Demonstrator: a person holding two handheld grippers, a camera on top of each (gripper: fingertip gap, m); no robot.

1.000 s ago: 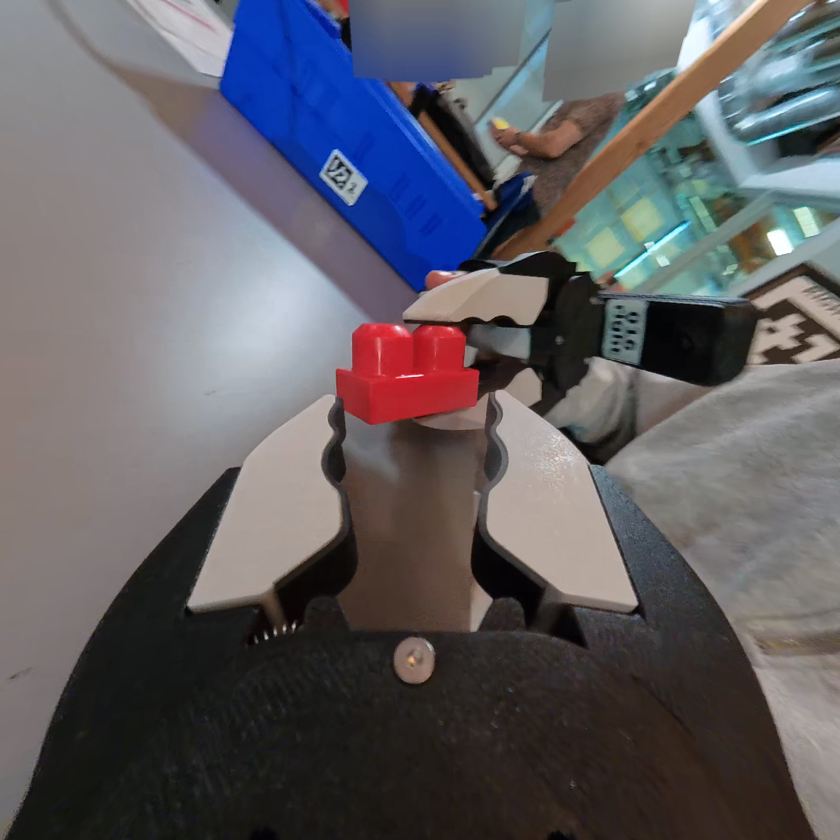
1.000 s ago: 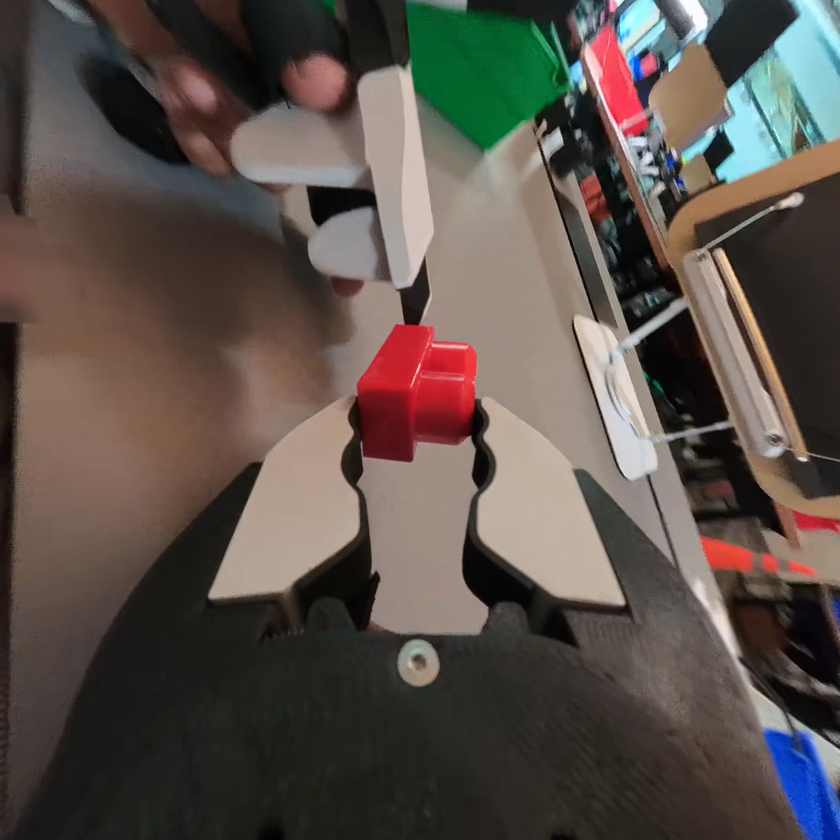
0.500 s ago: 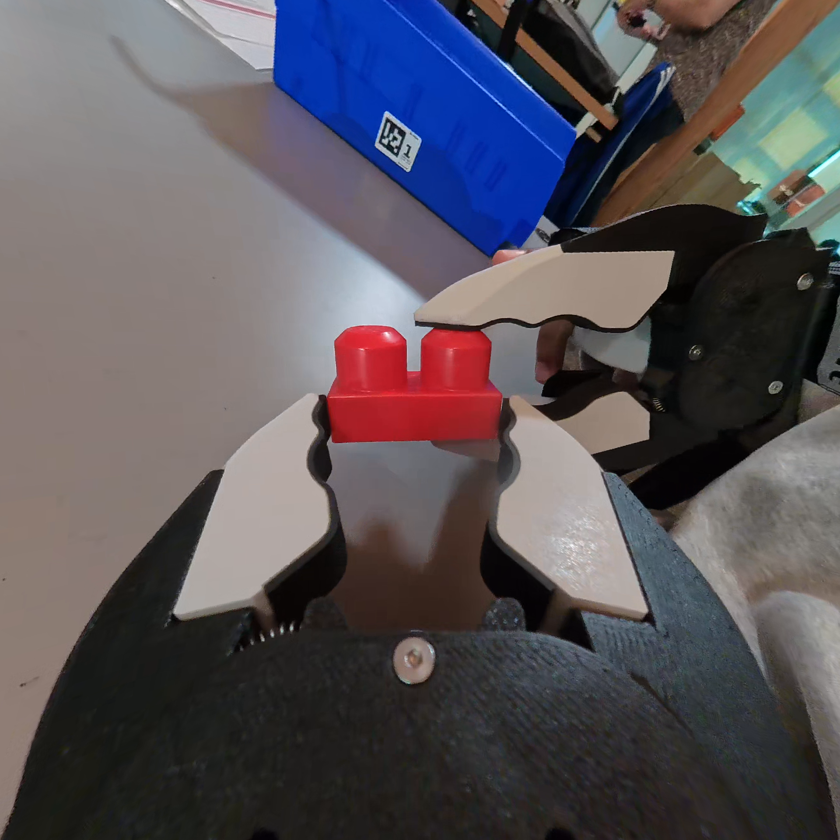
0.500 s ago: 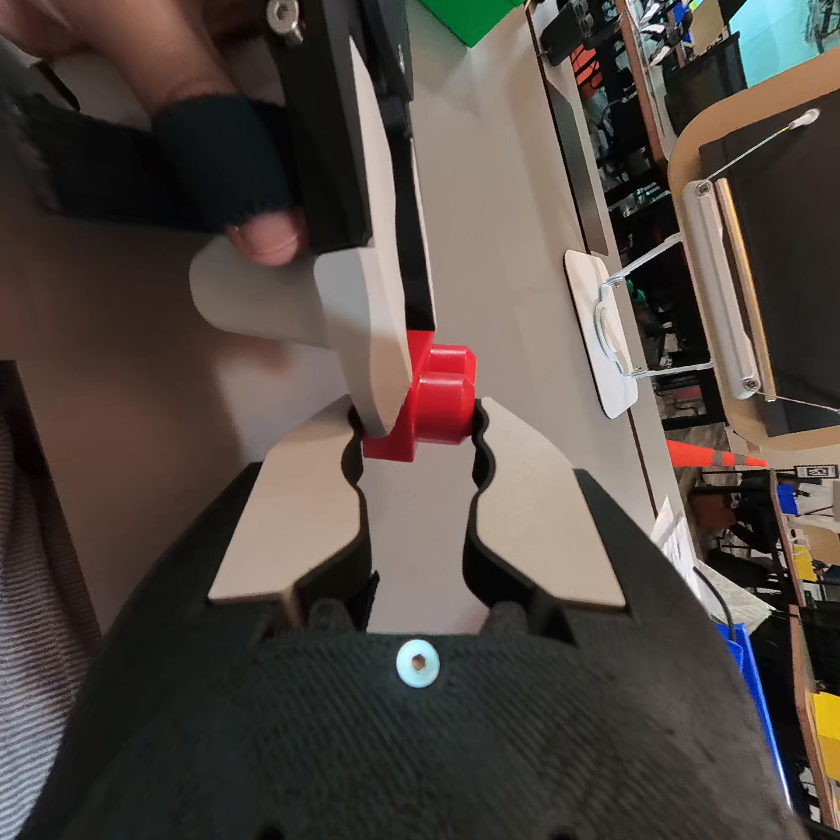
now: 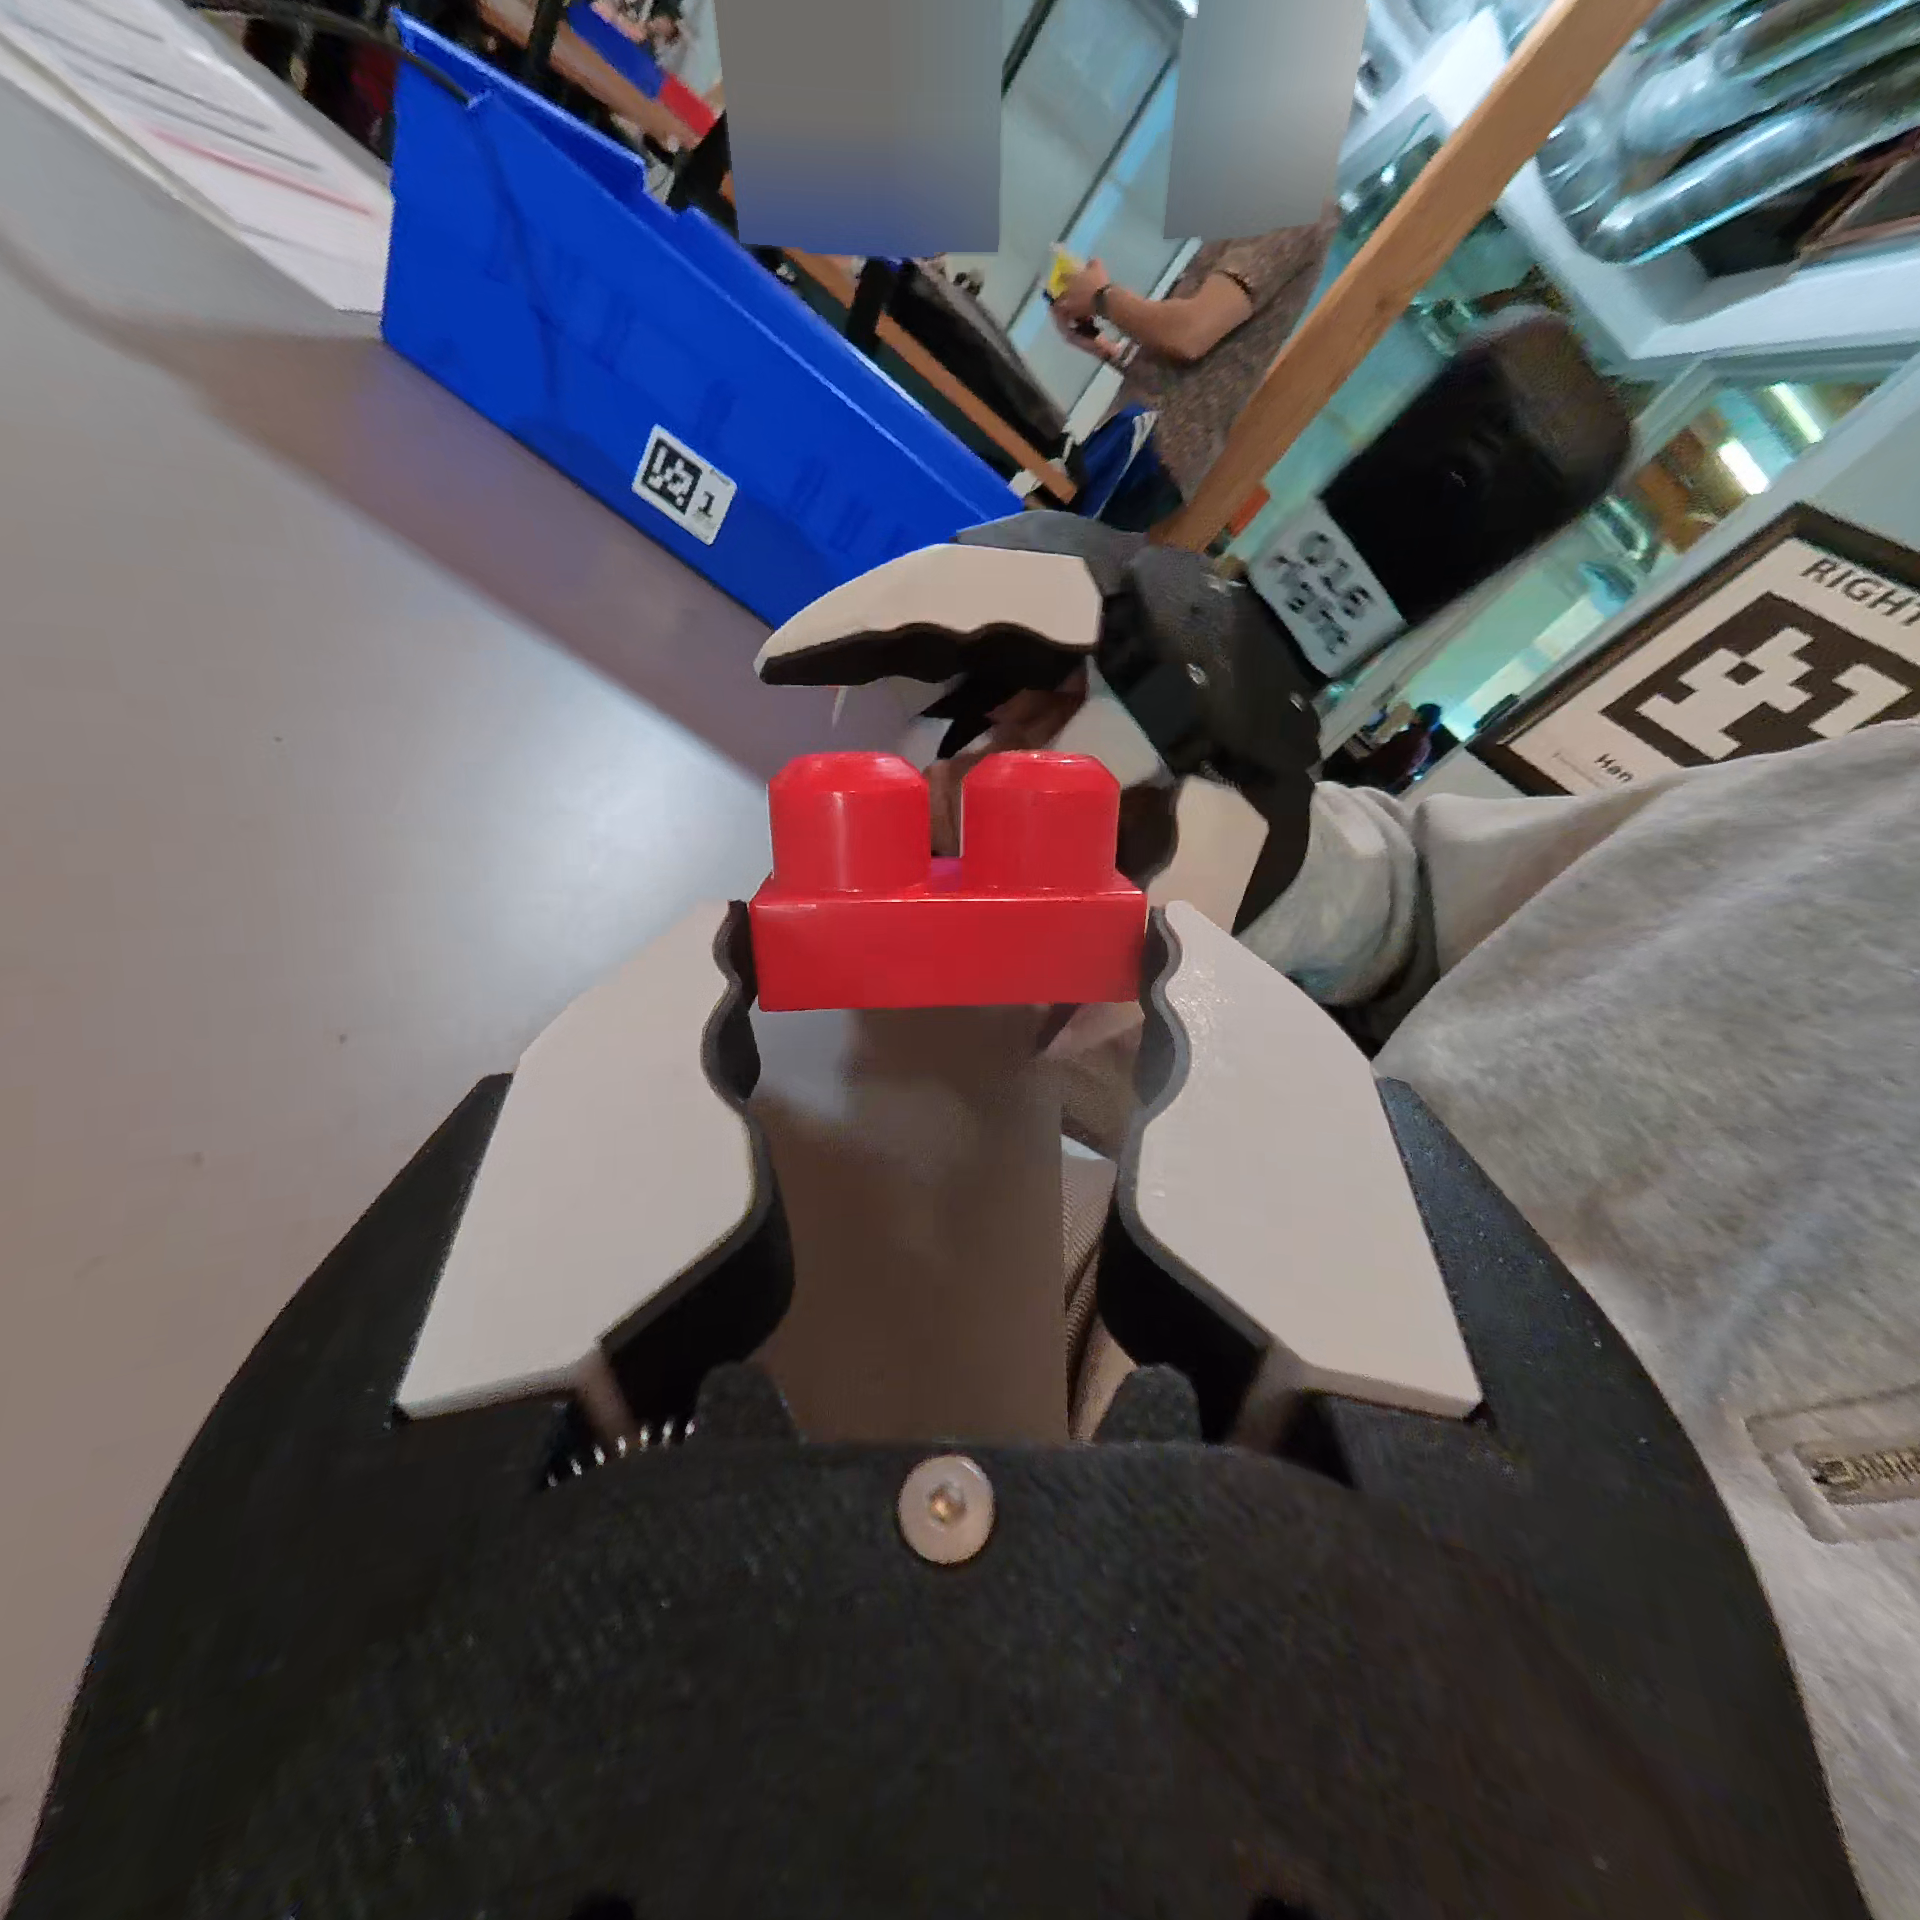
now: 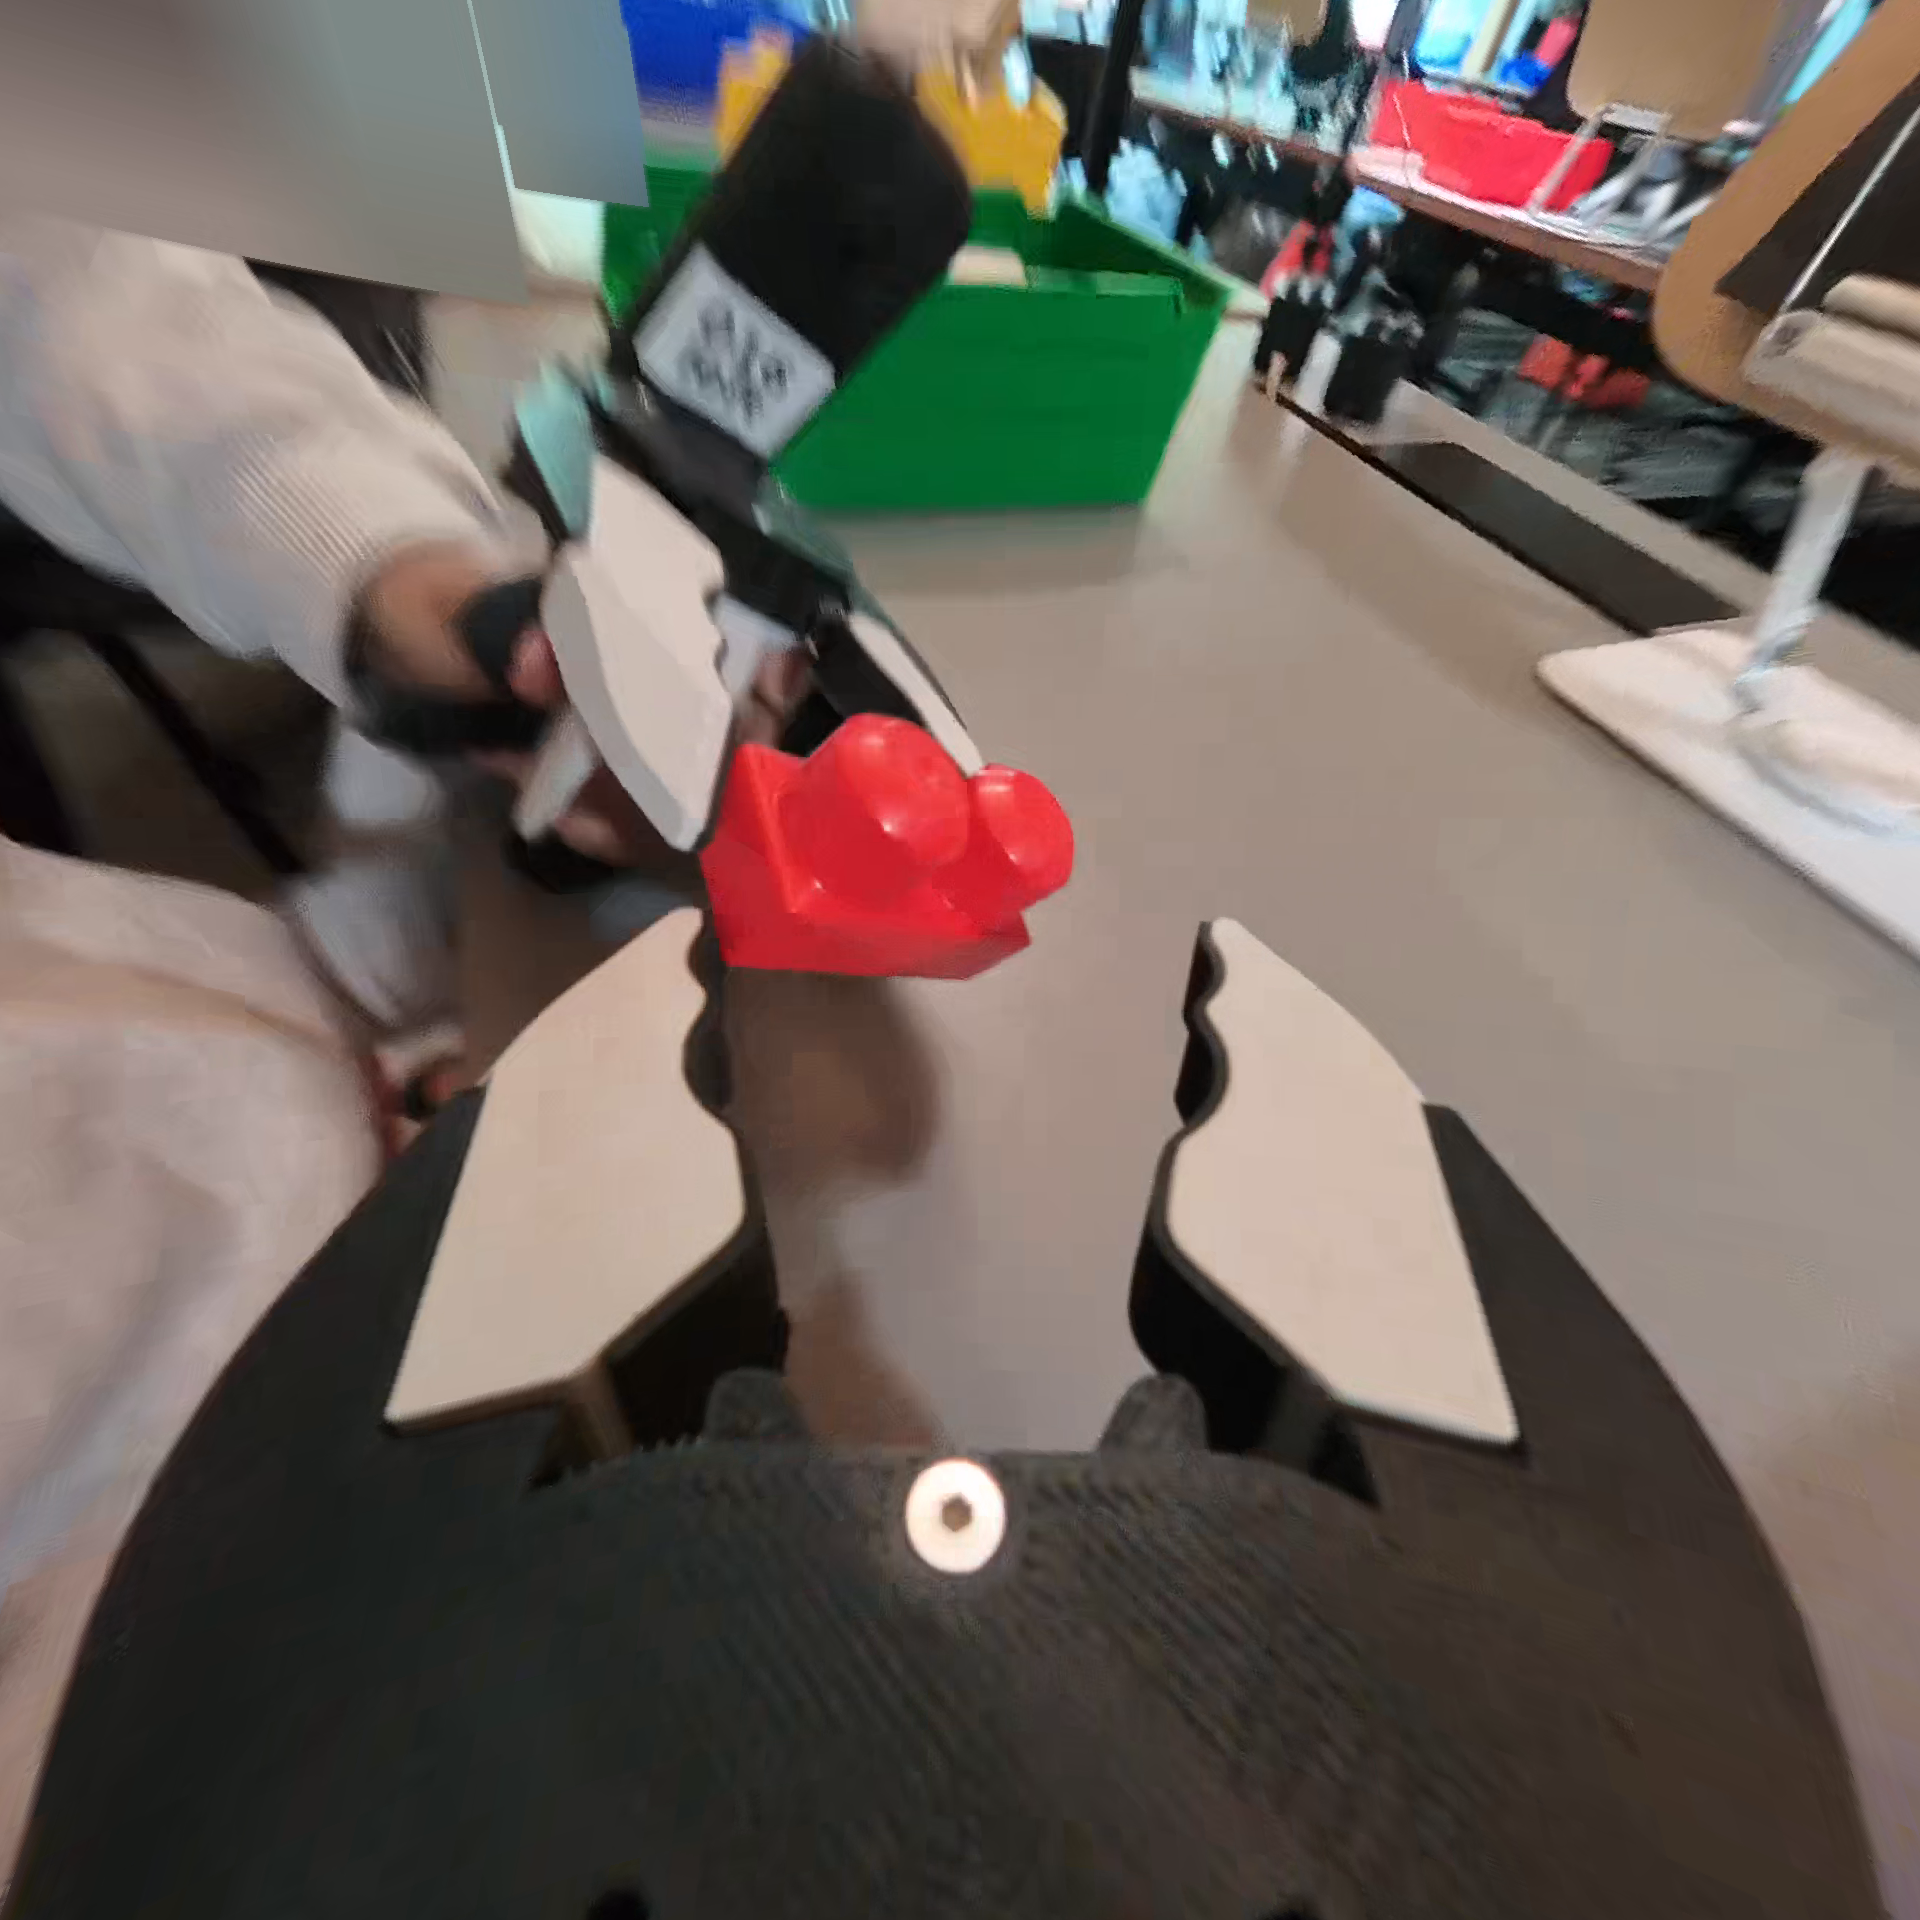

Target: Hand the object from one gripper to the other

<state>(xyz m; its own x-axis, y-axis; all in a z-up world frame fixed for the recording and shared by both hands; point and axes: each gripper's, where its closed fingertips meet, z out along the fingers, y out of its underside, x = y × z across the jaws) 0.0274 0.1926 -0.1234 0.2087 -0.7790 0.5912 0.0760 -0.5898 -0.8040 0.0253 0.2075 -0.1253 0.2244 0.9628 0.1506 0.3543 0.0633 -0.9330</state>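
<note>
Left wrist view: my left gripper (image 5: 948, 940) was clamped on the red two-stud brick (image 5: 943, 902), fingertips pinching its two short ends, studs up, brick held clear above the grey table (image 5: 312, 779). Half a second before, my right gripper's upper finger sat on a stud; in this frame the right gripper (image 5: 831, 675) was backed off behind the brick, no contact, jaws spread. Blue bin (image 5: 644, 343) on the table behind, not involved. Grey sleeve (image 5: 1662, 987) at right.

Right wrist view: blurry, so the camera was moving. My right gripper (image 6: 945, 956) was released, fingers wide apart, nothing between them. A second earlier the brick had been pinched between these same fingers. Now the red two-stud brick (image 6: 883, 852) sat just past my left fingertip, carried by the left gripper (image 6: 821, 769), which had it gripped. Green bin (image 6: 997, 405) farther back on the table (image 6: 1351, 831).

Meaning: the transfer right to left looked done. Brick was wholly in the left grip and the right was empty and clearing away. Remaining, I'd judge, was just separating the two.
</note>
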